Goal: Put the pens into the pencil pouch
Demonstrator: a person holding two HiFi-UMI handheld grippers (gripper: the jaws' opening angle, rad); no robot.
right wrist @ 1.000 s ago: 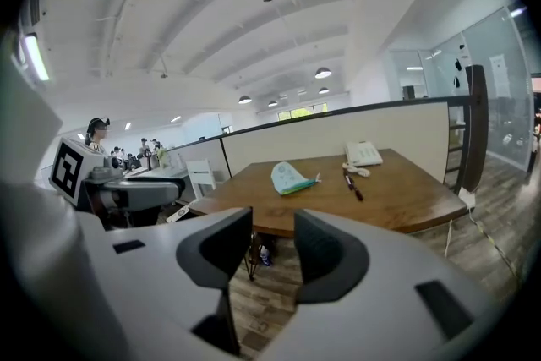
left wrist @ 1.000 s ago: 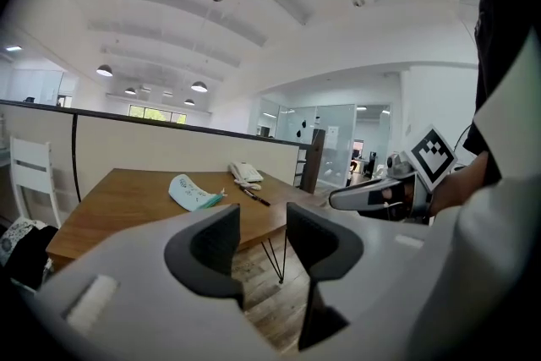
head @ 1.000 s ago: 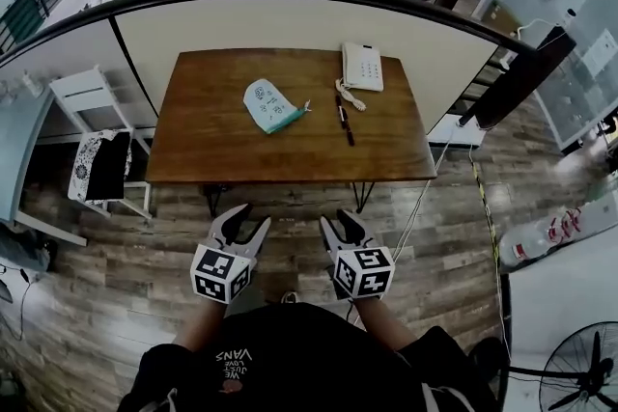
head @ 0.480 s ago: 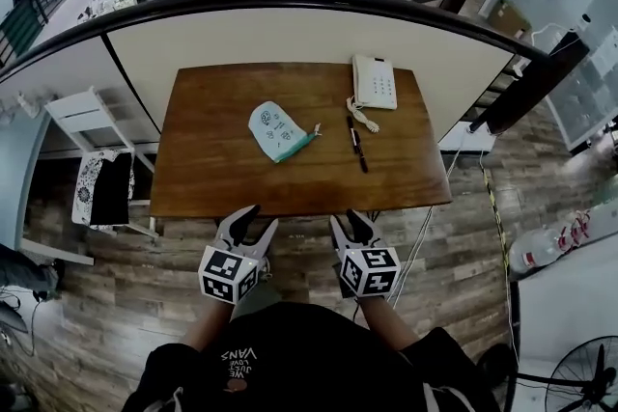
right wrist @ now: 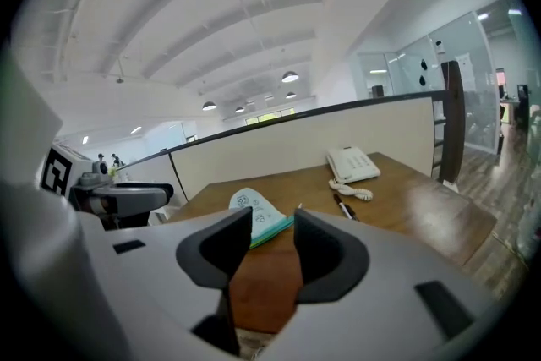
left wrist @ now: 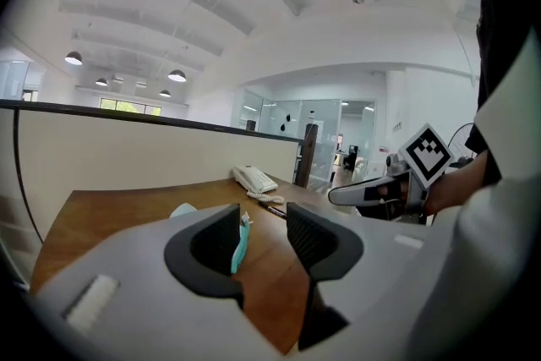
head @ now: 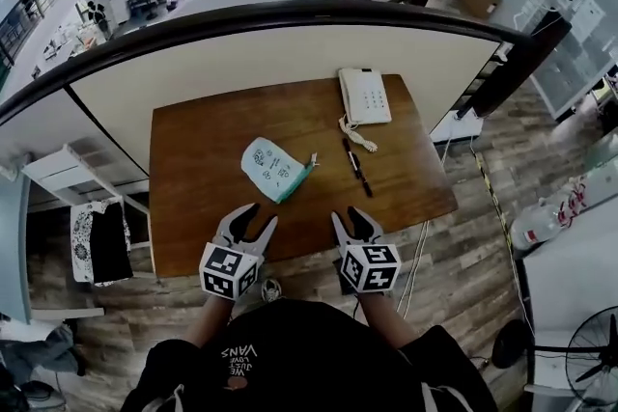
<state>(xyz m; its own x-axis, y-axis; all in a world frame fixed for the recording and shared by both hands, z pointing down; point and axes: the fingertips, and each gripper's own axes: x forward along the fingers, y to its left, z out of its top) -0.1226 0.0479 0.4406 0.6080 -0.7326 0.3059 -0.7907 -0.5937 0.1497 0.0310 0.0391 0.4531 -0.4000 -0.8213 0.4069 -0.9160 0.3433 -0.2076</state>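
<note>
With jaws apart and empty, the left gripper (head: 256, 219) and the right gripper (head: 351, 219) hover at the near edge of the desk (head: 198, 159), and the pens (head: 355, 165) toward its right edge, beside the soft pencil pouch (head: 273, 169) in the middle, look light, stiff and slippery, probably best pinched across mid-barrel.

Wood-plank floor (head: 473, 256); cream curved partition (head: 290, 53) behind wooden table (head: 193, 169); fan (head: 589, 357) right

Bright, even indoor light; sharp frames with strong fisheye edge distortion.
</note>
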